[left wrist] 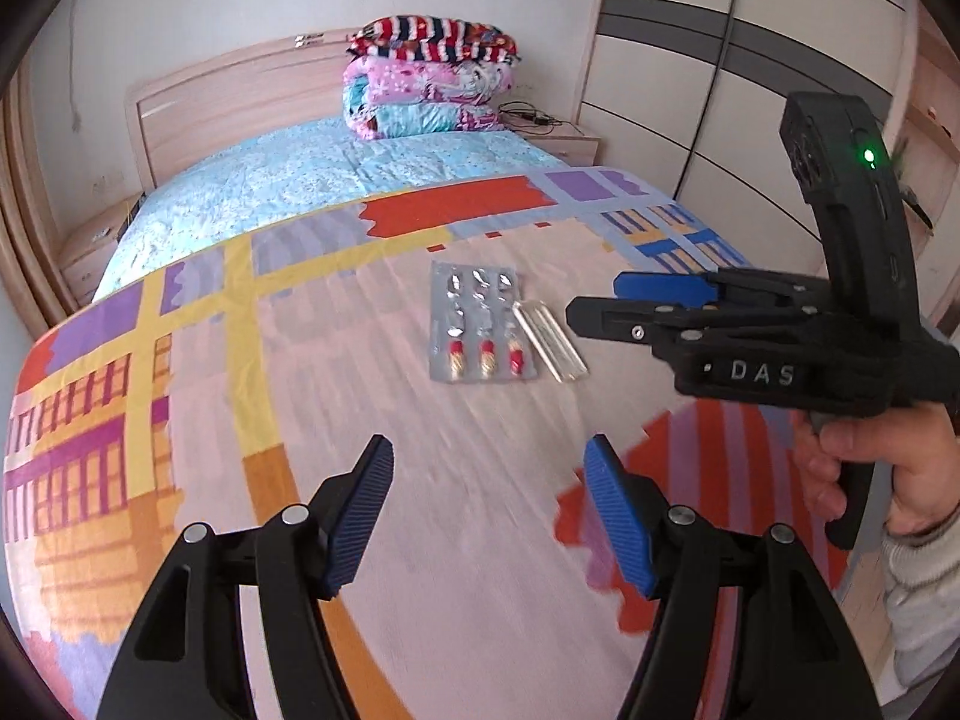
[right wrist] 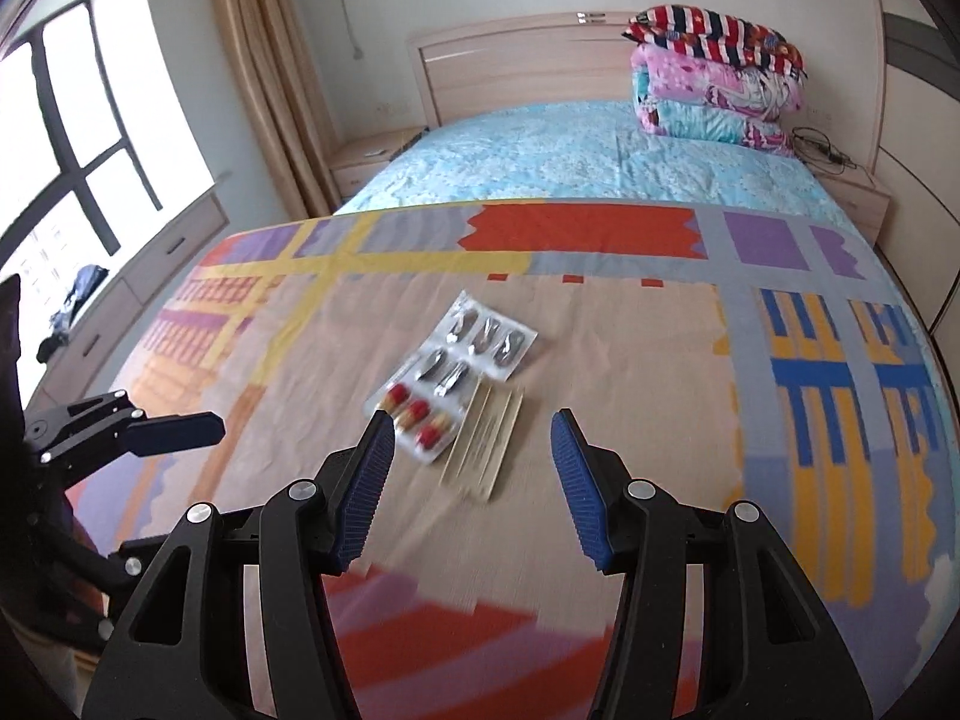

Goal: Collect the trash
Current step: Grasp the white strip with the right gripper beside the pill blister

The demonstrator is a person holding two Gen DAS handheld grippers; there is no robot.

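Blister pack (left wrist: 477, 324) holds three capsules (left wrist: 486, 358).

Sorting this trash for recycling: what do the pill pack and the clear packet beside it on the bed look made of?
Pill pack: shiny silver foil with clear plastic bubbles, most of them crushed and empty, red-and-yellow capsules left in one end row. Clear packet: thin glossy transparent plastic film, apparently holding pale wood-like sticks, though blur leaves that uncertain.

Daylit window (right wrist: 72, 138), wooden bed (right wrist: 510, 48), apparently a wardrobe (left wrist: 720, 90) alongside.
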